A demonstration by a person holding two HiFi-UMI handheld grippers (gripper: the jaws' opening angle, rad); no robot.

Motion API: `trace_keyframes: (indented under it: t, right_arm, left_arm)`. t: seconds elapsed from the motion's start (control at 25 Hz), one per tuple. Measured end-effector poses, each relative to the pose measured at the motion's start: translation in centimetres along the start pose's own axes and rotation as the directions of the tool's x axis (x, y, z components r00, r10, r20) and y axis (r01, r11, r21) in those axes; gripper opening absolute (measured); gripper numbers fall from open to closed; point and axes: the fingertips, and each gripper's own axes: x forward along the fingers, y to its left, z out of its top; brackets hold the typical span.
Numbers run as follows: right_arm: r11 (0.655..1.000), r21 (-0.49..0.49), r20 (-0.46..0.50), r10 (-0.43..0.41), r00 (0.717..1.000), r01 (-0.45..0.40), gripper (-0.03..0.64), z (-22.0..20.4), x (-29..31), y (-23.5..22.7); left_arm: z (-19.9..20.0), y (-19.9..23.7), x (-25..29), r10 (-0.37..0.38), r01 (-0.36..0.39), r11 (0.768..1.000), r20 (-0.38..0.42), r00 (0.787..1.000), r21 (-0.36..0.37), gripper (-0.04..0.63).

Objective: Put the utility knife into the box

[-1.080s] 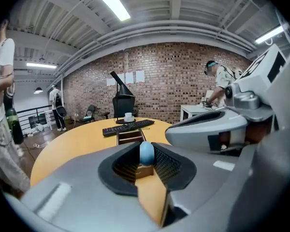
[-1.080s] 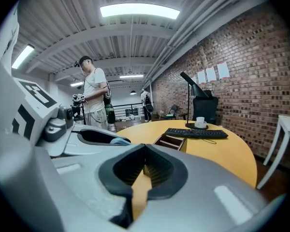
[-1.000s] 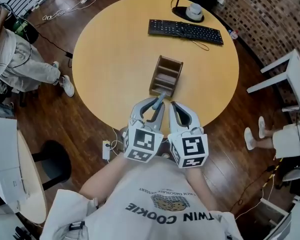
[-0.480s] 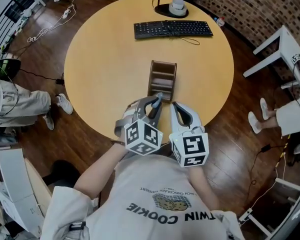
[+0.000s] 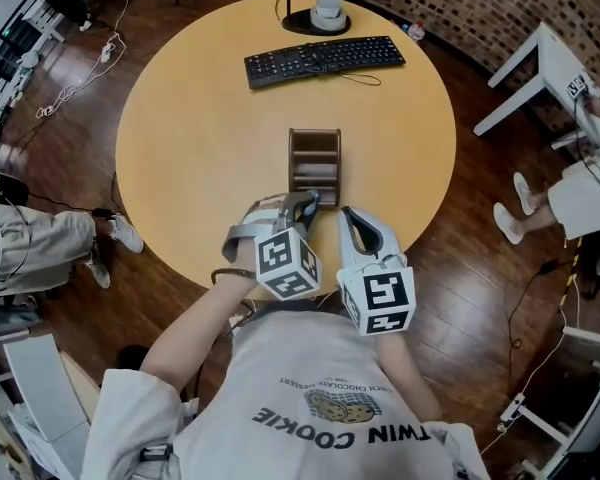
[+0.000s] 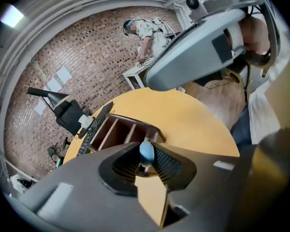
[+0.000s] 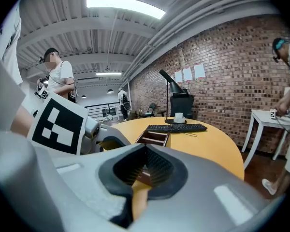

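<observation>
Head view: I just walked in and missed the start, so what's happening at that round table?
A person holds a tool in each hand at the near edge of the round table. The left tool grips the utility knife, its blue-grey end poking out between the jaws, right by the near end of the brown wooden box. The knife is not in the box yet. The right tool sits alongside, empty.

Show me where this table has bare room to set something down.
The table is bare left and right of the box, and between box and keyboard. Crowded: the near edge, where left gripper and right gripper sit by the box.
</observation>
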Motion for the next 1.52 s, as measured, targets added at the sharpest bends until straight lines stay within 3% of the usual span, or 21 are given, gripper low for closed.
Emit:
trace_keyframes:
  t: [0.32, 0.76, 1.16, 1.28, 1.52]
  right_arm:
    - [0.999, 0.024, -0.004, -0.039, 0.999, 0.039, 0.002, -0.5, 0.0, -0.7]
    - [0.999, 0.028, -0.006, -0.020, 1.000, 0.020, 0.002, -0.3, 0.3, -1.0]
    - [0.999, 0.018, -0.011, 0.037, 0.999, -0.037, 0.002, -1.0, 0.4, -0.4]
    - [0.999, 0.000, -0.014, 0.055, 0.998, -0.055, 0.002, -1.2, 0.0, -0.6]
    - [0.994, -0.042, -0.007, 0.106, 0.994, -0.106, 0.002, -0.7, -1.2, -0.1]
  left_arm:
    - [-0.8, -0.3, 2.3, -0.013, 0.017, 0.995, -0.041, 0.999, 0.097, 0.075]
    - [-0.9, -1.0, 3.5, -0.028, 0.040, 0.987, -0.074, 0.997, 0.158, 0.078]
    - [-2.1, -1.4, 3.7, -0.014, 0.030, 0.990, -0.117, 0.993, 0.137, 0.120]
    - [-1.5, -1.9, 3.8, -0.012, 0.025, 0.993, -0.105, 0.994, 0.114, 0.164]
    - [-0.5, -1.4, 2.3, 0.075, -0.071, 0.996, -0.081, 0.994, 0.054, 0.164]
